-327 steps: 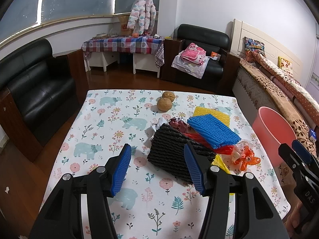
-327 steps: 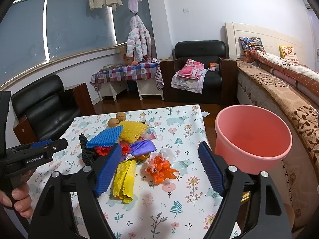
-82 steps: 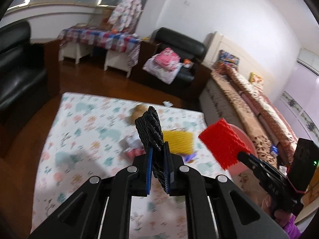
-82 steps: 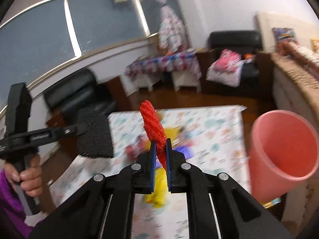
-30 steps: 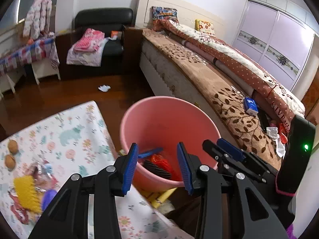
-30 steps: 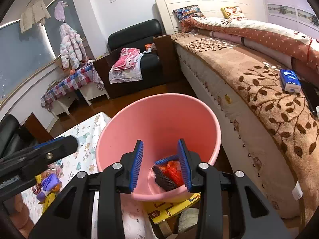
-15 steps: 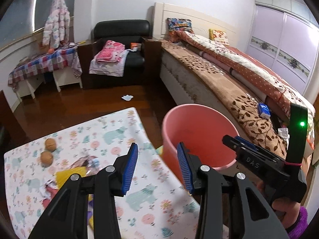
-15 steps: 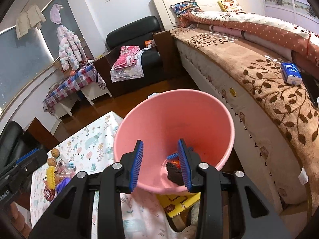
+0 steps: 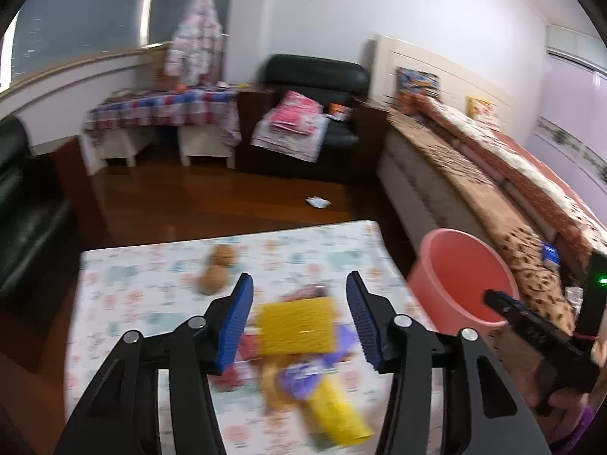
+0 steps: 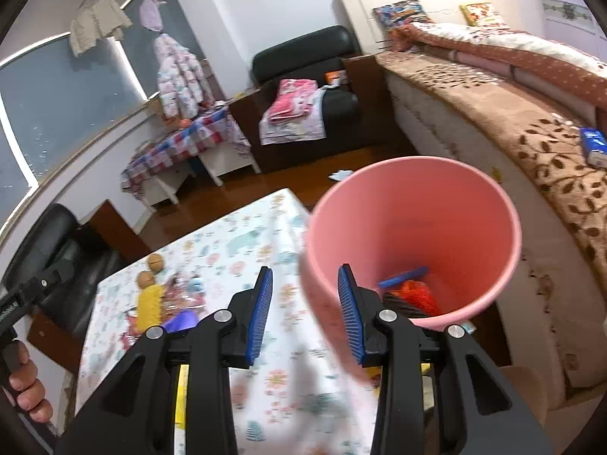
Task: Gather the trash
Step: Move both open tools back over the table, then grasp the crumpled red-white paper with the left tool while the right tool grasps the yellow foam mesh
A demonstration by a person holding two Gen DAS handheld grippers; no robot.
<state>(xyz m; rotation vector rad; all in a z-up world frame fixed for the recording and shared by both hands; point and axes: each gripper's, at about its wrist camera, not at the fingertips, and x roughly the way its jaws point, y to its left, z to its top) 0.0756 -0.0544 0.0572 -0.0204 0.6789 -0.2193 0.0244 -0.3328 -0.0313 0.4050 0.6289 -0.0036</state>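
Note:
A pink bucket [image 10: 413,204] stands off the table's right edge; it also shows in the left wrist view [image 9: 461,265]. Inside it lie a red foam net [image 10: 419,295], a blue one [image 10: 402,276] and a black one [image 10: 398,301]. My left gripper [image 9: 299,322] is open and empty above a yellow foam net [image 9: 296,326] in the trash pile on the floral table [image 9: 151,288]. A purple wrapper [image 9: 303,369] and a yellow bag [image 9: 341,413] lie below it. My right gripper [image 10: 305,314] is open and empty, by the bucket's near rim.
Two brown round fruits [image 9: 216,269] lie on the table behind the pile. A black sofa [image 9: 22,204] stands left, a black armchair [image 9: 311,113] with pink clothes at the back, a long bed [image 10: 531,113] on the right beyond the bucket.
Both grippers dropped their foam nets into the bucket and opened. My left gripper has swung back left over the table's trash pile. My right gripper has pulled back from the bucket.

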